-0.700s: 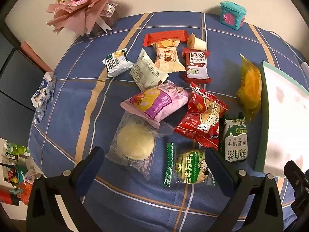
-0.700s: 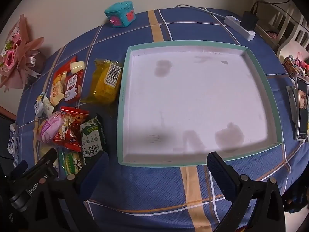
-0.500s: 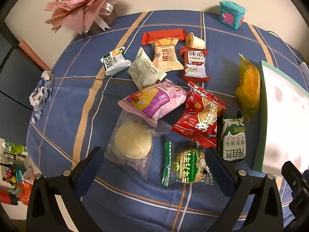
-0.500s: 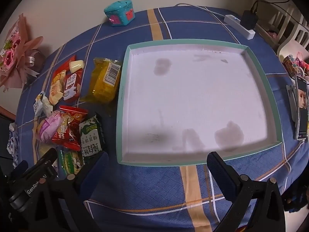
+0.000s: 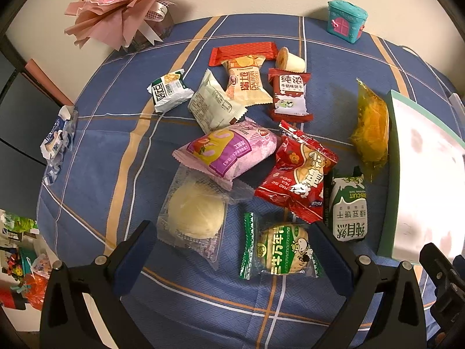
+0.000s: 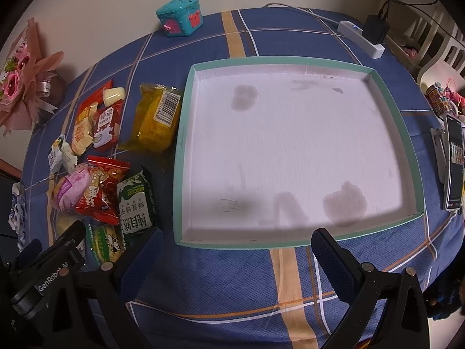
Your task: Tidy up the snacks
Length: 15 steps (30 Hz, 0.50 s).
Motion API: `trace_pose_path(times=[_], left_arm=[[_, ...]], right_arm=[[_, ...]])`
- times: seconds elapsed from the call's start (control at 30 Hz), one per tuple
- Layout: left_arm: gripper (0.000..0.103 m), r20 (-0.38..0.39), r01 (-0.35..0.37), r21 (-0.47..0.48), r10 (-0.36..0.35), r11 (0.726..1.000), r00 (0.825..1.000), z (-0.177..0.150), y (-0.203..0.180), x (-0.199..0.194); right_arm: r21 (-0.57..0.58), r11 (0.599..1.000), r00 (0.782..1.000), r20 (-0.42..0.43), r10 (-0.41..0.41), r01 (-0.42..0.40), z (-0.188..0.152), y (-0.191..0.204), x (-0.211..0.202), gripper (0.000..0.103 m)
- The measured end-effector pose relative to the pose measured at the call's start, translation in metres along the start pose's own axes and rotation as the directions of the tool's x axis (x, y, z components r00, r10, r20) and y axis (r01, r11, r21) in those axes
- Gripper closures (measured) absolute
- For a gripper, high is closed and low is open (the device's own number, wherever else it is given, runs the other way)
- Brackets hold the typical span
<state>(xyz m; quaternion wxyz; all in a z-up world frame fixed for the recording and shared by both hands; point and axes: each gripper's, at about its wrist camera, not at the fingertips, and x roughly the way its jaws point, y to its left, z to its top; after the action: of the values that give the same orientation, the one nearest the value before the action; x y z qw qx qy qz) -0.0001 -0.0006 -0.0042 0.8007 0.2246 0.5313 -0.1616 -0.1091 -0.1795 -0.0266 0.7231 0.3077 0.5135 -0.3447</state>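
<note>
Tablecloth [image 6: 221, 290] bare before tray [image 6: 290, 242]

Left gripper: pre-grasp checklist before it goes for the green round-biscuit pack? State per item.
1. Left gripper open, nothing between the jaws: ok.
2. Green biscuit pack lies flat, nothing on top of it: ok.
3. Clearance: one fingertip overlaps the clear bun pack in view; contact cannot tell.
4. Red peanut pack close beside the target: not ok, may get nudged.
5. Tray empty, room for snacks: ok.
6. Right gripper open, clear of the snack pile: ok.
</note>
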Motion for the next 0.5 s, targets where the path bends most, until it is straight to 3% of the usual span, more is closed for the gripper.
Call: trace_pose_path(times=[0.5], left_arm=[[0.000, -0.016, 0.010, -0.003, -0.011, 1.000, 1.000, -0.0007, 0.0005, 0.0022]], right_arm=[[-0.005, 1.000, 1.000, 0.018, 0.005, -0.005, -0.0002, 0.0013, 0.0006, 0.000]])
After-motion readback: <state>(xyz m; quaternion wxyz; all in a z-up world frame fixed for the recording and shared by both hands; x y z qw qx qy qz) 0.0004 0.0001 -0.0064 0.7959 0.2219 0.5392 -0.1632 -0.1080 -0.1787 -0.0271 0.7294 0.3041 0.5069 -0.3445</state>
